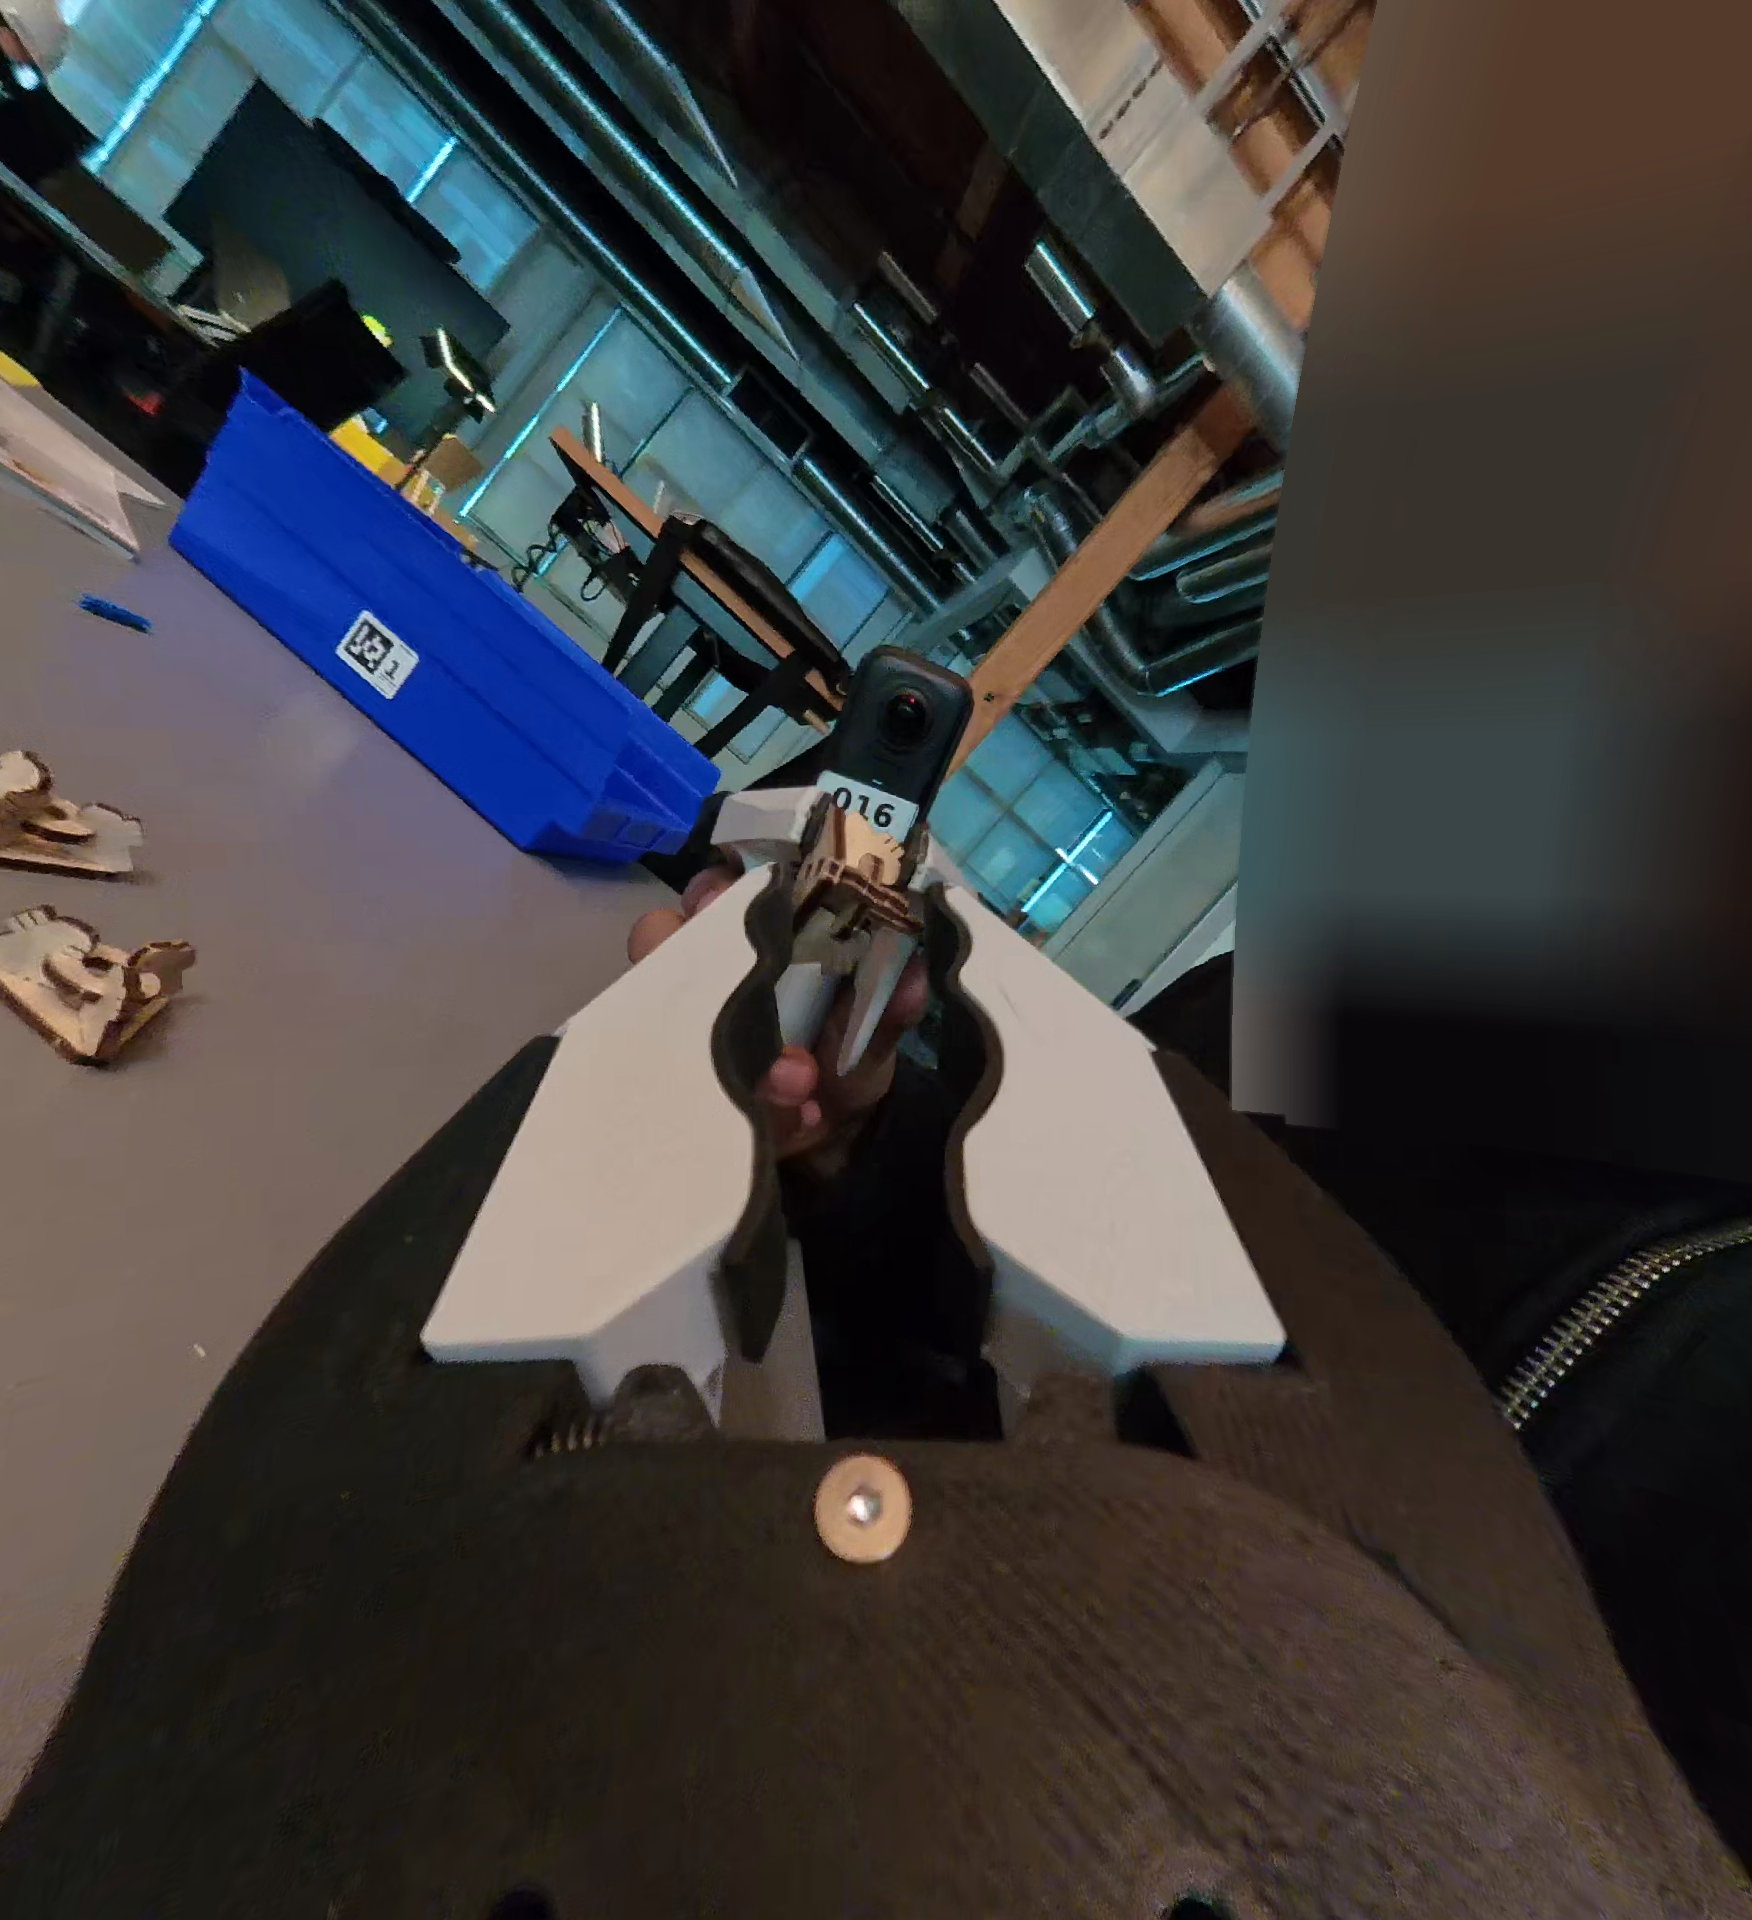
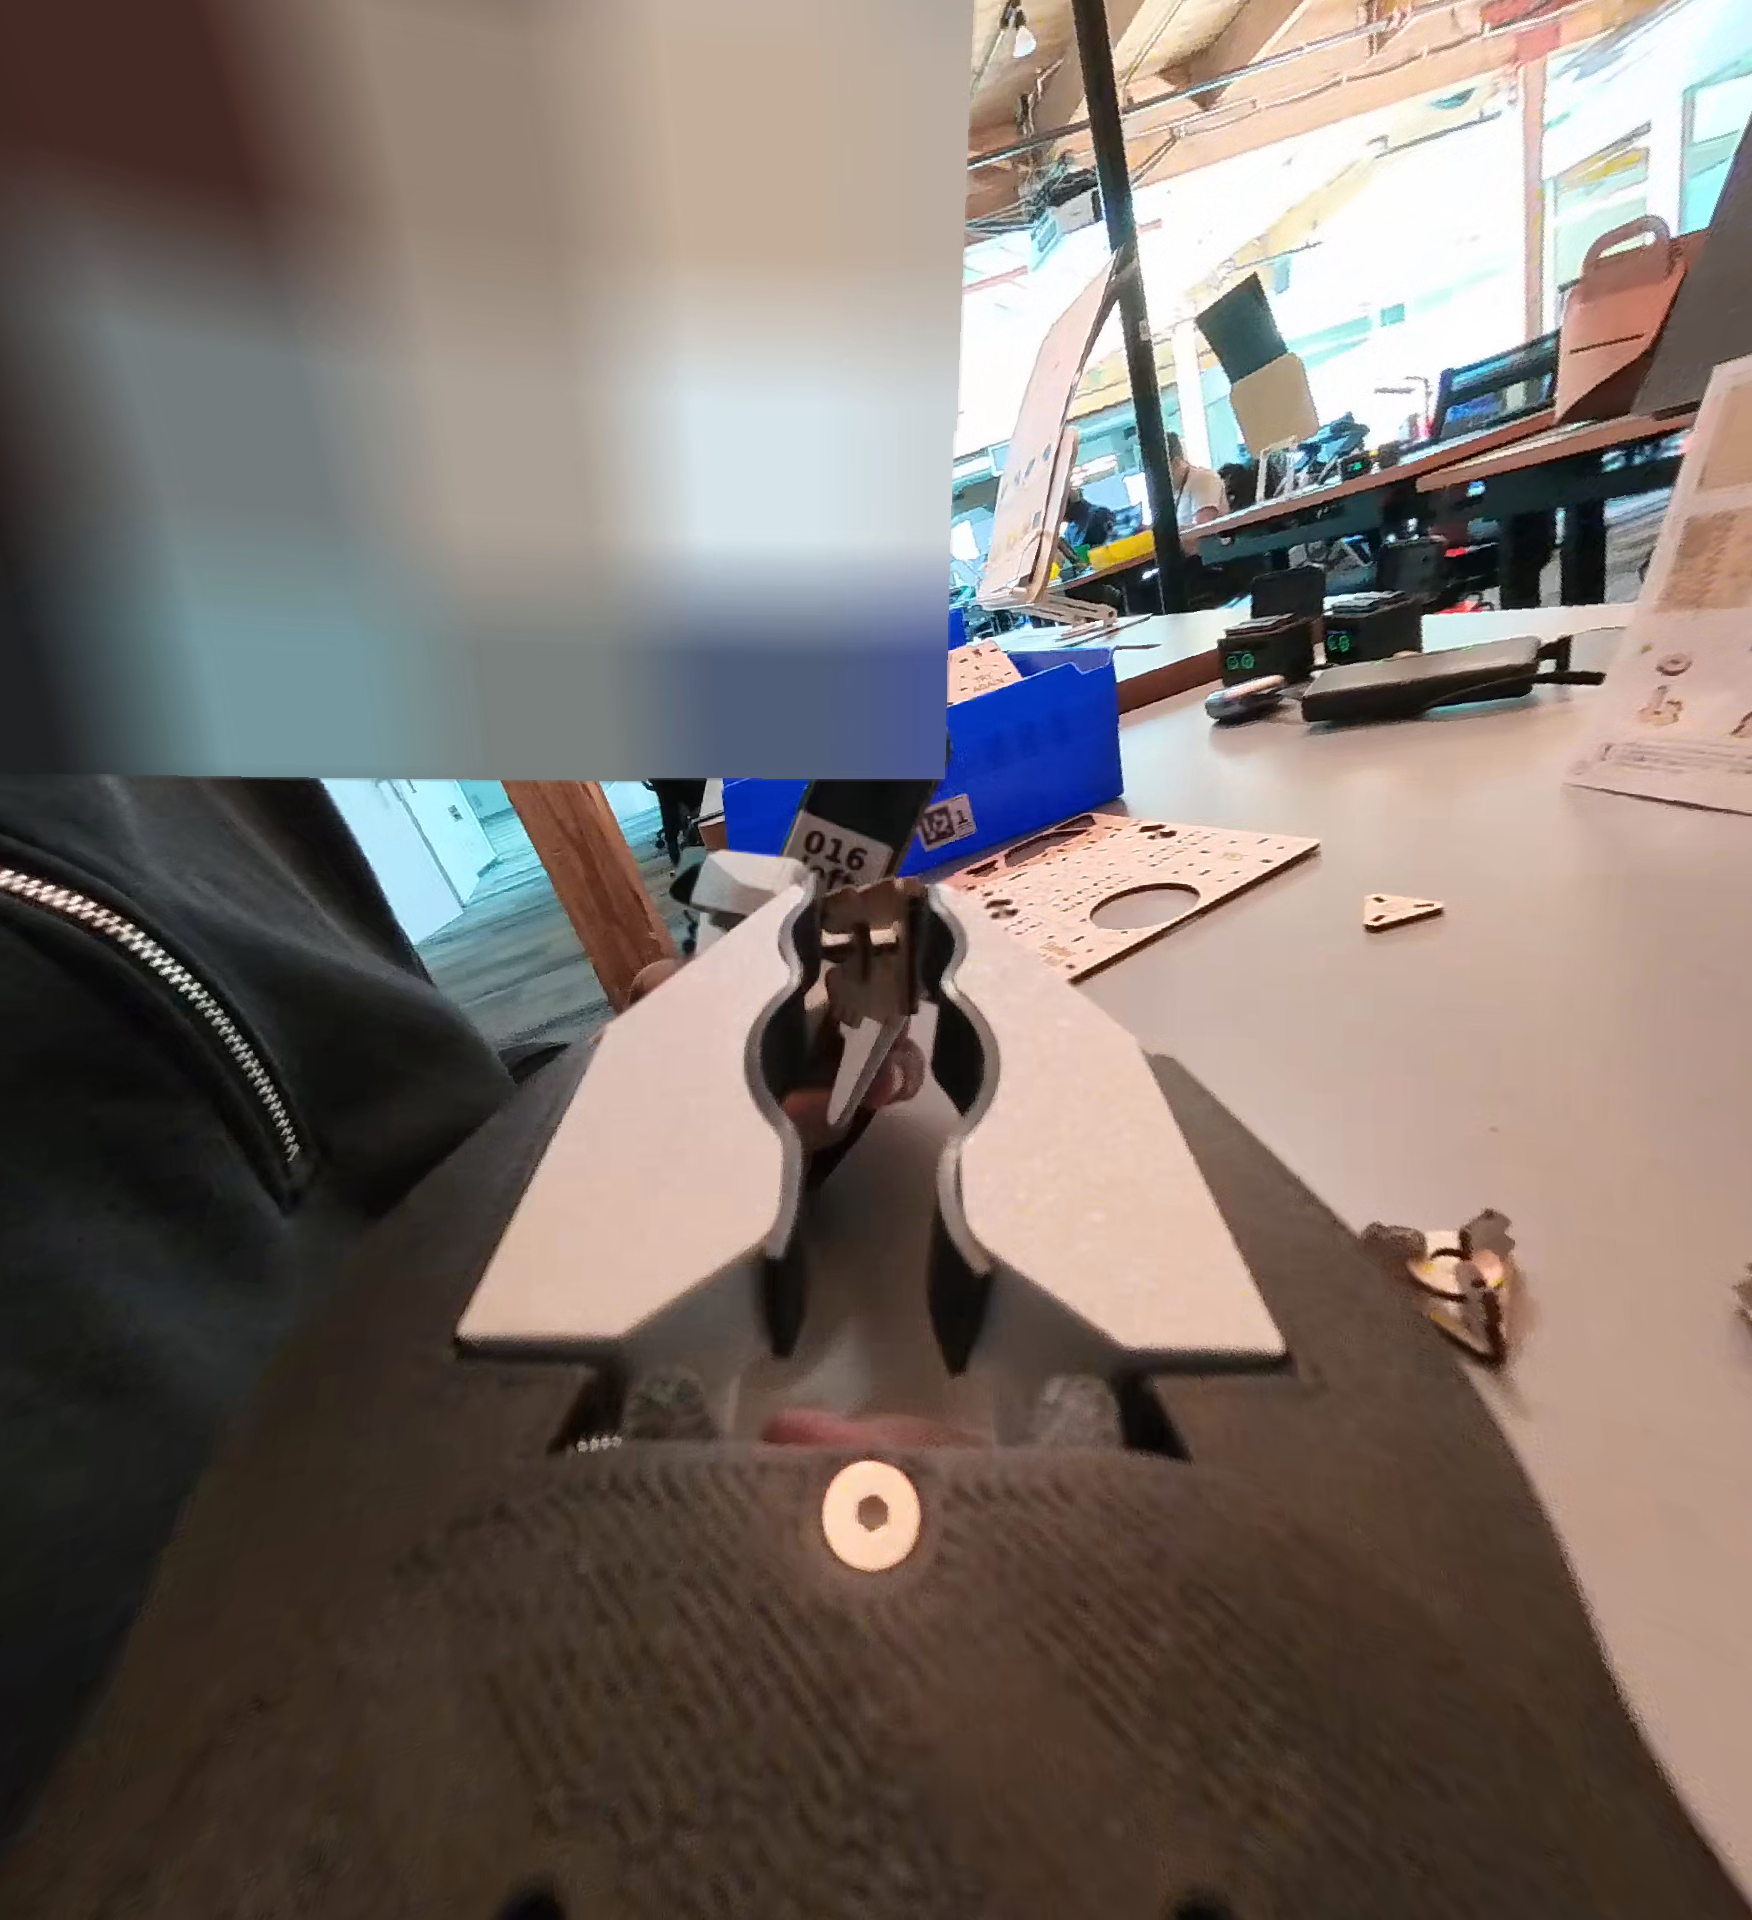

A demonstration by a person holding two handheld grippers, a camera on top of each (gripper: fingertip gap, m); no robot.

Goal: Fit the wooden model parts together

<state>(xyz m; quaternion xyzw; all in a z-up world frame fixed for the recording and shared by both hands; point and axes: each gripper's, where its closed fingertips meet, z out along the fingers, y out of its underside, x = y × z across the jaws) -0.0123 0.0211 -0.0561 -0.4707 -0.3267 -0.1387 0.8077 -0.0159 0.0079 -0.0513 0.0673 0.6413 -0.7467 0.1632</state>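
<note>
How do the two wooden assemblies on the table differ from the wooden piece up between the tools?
The two wooden assemblies lie flat on the grey table, untouched; the wooden piece is off the table, gripped between the left tool and right tool. All look like laser-cut plywood.

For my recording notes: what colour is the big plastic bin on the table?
Bright blue plastic bin, clearest in the left wrist view.

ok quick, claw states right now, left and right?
Left claw: closed on the small wooden piece.
Right claw: closed on the same wooden piece, from the opposite side.
</note>
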